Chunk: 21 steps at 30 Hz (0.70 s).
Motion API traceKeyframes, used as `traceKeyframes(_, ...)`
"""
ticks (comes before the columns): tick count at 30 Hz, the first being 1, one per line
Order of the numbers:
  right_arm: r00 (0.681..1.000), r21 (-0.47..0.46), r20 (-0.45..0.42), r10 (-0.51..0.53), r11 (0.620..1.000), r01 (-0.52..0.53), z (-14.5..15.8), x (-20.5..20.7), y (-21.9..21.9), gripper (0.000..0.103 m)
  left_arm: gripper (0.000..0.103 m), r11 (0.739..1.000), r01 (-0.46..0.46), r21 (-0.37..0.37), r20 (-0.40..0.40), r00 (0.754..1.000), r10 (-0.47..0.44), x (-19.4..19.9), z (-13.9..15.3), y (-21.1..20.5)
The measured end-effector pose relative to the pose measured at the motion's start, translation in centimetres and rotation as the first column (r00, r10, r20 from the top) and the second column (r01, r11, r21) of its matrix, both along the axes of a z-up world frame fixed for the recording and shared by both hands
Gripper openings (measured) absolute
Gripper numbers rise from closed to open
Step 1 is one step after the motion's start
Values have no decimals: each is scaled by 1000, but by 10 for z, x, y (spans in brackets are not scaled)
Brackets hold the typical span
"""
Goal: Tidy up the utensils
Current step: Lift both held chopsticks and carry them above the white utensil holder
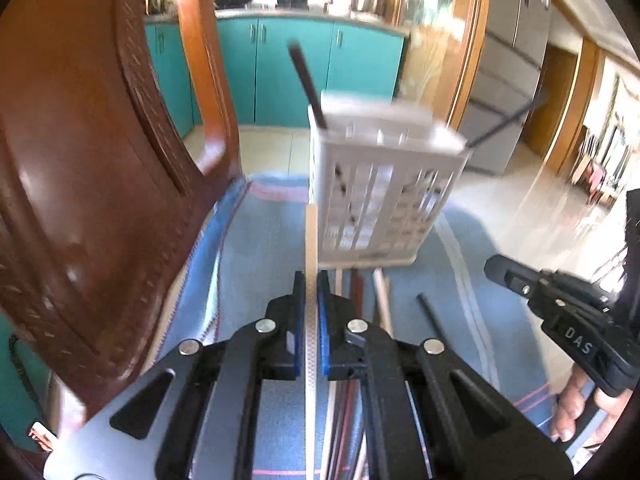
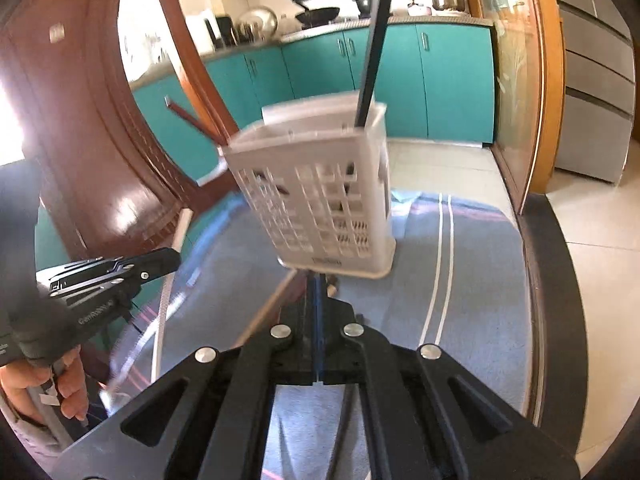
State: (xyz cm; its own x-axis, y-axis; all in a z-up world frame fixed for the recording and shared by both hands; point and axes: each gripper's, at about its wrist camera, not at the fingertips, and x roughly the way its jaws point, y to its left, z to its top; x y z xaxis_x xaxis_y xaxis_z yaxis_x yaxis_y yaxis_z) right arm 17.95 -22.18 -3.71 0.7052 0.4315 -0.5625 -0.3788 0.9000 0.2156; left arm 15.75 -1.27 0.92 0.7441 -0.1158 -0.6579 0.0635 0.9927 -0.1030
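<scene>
The white slotted caddy (image 1: 384, 184) is standing on the blue striped cloth (image 1: 256, 248), just beyond both grippers, already holding a dark chopstick (image 1: 307, 84) and a black one (image 2: 370, 60). More chopsticks (image 1: 378, 292) are lying on the cloth before it, so the sorting appears partly done, with several pieces left. The left gripper (image 1: 311, 280) is pinching a pale chopstick (image 1: 311, 240) whose tip is pointing at the caddy's base. The right gripper (image 2: 318, 292) is pressed together; something thin and bluish seems caught between its pads, but its identity is unclear. Only the left view is showing the loose pile; only the right view is showing the caddy's open top and the pale stick hanging from the left tool.
</scene>
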Motion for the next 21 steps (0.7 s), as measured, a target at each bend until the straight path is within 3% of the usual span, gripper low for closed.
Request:
traceKeyframes(6, 999, 103, 53, 5, 995, -11, 37, -8, -21, 1, 7, 995, -9, -97, 137, 990, 22, -23, 55, 19)
traceKeyframes(7, 999, 89, 54, 0, 996, -5, 42, -10, -21, 1, 7, 995, -7, -102, 147, 989, 22, -23, 60, 21)
traceKeyframes(10, 998, -48, -65, 20, 999, -23, 25, 5, -5, 1, 7, 993, -12, -114, 163, 986, 31, -26, 66, 23)
traceKeyframes(11, 995, -65, -98, 4, 998, -10, 13, 11, -2, 6, 7, 993, -13, -116, 159, 987, 32, -26, 66, 22)
traceKeyframes(14, 974, -167, -225, -32, 986, -6, -30, 31, 13, 33, 7, 993, -16, -116, 156, 987, 34, -23, 62, 20)
traceKeyframes(15, 964, -220, -259, -57, 975, -2, -47, 39, 20, 36, 7, 993, -17, -117, 154, 987, 35, -21, 61, 20)
traceKeyframes(18, 949, -300, -302, -96, 954, 1, -71, 48, 32, 33, 7, 992, -14, -124, 149, 988, 33, -17, 59, 18)
traceKeyframes(19, 945, -305, -313, -95, 952, -6, -76, 50, 35, 26, 7, 992, -12, -126, 150, 988, 31, -17, 60, 17)
traceKeyframes(20, 948, -316, -301, -101, 949, 1, -76, 50, 37, 8, 7, 992, -10, -127, 153, 988, 29, -17, 62, 16)
traceKeyframes(21, 945, -303, -313, -92, 953, -7, -76, 51, 38, 7, 7, 992, -7, -128, 157, 987, 27, -17, 64, 16)
